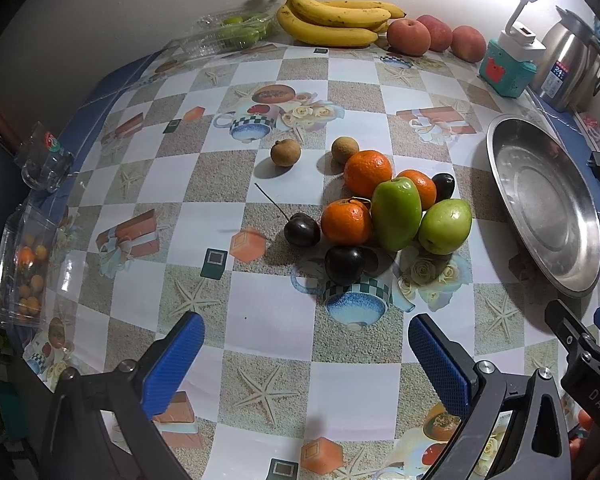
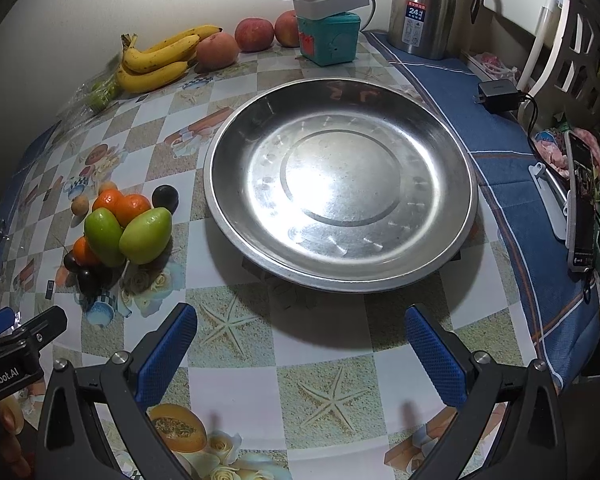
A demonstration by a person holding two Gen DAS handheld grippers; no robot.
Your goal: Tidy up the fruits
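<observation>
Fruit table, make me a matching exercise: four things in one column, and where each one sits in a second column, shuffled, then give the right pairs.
Things:
1. bananas
2. steel plate
3. green fruits
4. steel kettle

Places:
A. in the loose pile with the oranges
B. on the blue cloth, in the far corner
C. against the wall, beside the red apples
D. empty, in front of the right hand-held gripper

Pairs: 1-C, 2-D, 3-A, 4-B
</observation>
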